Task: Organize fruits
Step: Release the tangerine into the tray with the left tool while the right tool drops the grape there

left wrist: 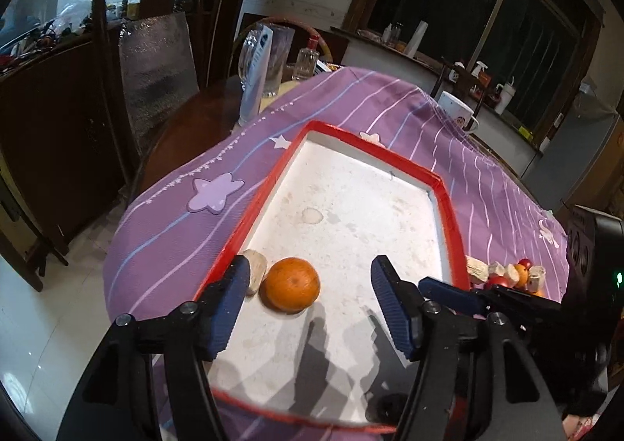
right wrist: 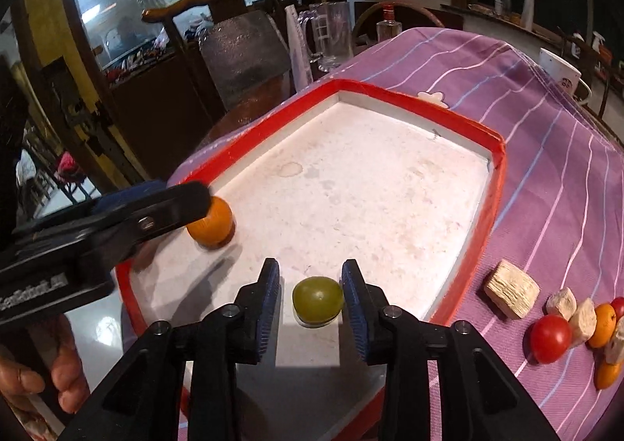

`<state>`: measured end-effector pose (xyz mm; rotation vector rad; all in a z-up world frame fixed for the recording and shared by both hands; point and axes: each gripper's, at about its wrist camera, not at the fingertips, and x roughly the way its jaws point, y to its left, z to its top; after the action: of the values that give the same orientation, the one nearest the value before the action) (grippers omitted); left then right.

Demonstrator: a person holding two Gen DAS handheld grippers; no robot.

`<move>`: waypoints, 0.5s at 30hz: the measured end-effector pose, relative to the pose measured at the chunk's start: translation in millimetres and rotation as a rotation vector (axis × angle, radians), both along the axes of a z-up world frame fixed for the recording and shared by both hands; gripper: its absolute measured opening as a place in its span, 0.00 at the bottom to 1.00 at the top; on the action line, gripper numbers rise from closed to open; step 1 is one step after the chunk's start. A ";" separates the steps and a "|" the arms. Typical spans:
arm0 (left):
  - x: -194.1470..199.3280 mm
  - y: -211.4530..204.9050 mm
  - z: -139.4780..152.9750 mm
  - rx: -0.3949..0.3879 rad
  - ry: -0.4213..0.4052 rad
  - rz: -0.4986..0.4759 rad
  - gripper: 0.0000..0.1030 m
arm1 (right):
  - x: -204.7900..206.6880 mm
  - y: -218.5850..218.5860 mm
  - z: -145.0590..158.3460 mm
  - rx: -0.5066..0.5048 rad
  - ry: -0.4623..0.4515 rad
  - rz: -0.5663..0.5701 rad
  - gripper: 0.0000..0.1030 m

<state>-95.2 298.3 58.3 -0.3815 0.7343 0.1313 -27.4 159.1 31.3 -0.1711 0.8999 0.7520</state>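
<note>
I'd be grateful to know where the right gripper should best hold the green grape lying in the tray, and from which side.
Grip the green grape across its widest middle, coming down from above and in front, as the right gripper already straddles it. It is small, round and smooth, so an off-centre pinch would probably squirt it away across the tray.

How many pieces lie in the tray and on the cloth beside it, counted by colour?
Orange: 3, one in the tray, two on the cloth
Green: 1, in the tray
Red: 2, on the cloth
Pale beige chunks: 5, one in the tray, four on the cloth
Total: 11
</note>
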 end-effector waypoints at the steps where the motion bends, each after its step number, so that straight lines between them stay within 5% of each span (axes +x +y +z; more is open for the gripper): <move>1: -5.9 -0.4 2.8 -0.005 -0.010 0.008 0.62 | -0.3 -7.0 4.1 0.018 0.001 -0.019 0.36; 7: -36.4 -7.5 9.6 -0.068 -0.050 0.056 0.67 | -19.0 -68.5 33.8 0.126 0.000 -0.137 0.37; 15: -64.8 -72.5 46.4 0.001 -0.113 -0.028 0.68 | -79.3 -176.4 75.8 0.211 -0.118 -0.319 0.40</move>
<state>-160.1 225.8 104.7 -0.3746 0.6279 0.0830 -106.8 -17.2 107.1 0.1125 0.7080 0.5281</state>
